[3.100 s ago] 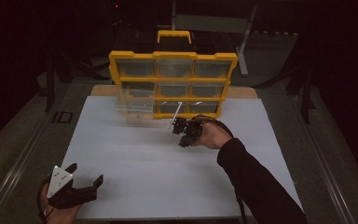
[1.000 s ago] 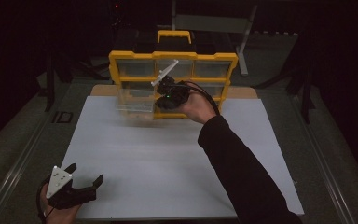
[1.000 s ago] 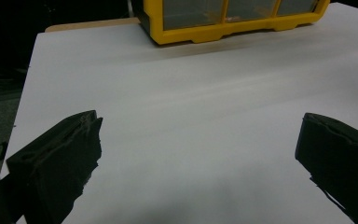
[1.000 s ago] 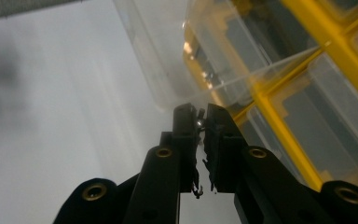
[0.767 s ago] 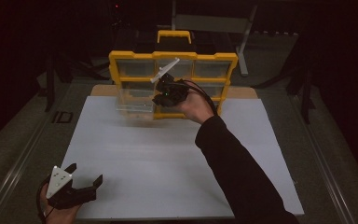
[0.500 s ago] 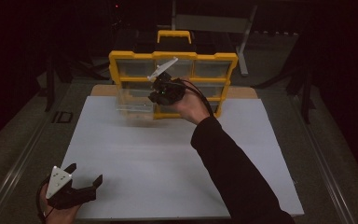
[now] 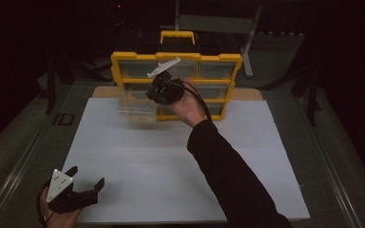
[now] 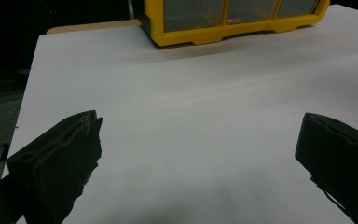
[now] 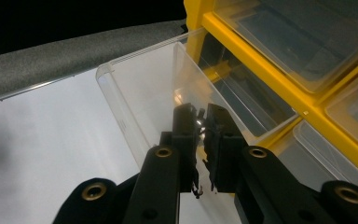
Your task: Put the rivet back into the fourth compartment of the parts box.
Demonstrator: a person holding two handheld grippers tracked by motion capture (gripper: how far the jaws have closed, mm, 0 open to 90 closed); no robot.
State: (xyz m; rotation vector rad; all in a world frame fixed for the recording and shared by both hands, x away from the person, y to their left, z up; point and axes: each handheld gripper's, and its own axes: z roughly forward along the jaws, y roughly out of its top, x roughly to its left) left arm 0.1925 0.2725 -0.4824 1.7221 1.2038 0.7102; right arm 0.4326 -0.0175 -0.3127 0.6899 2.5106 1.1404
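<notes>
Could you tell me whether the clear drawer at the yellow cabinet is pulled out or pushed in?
Pulled out: the clear drawer juts from the yellow cabinet over the white sheet.

yellow plastic drawer organiser (image 7: 221, 78) | upright, surface's far edge | clear plastic drawer (image 9: 140, 93) | pulled out, left column

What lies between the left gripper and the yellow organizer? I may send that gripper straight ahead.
Bare white board: the left gripper view shows nothing between the open left gripper and the yellow organizer.

Black two-jaw grippers with brass-ringed screw holes, grey three-cornered top plates, black cables; a dark long sleeve (image 7: 233, 180).
</notes>
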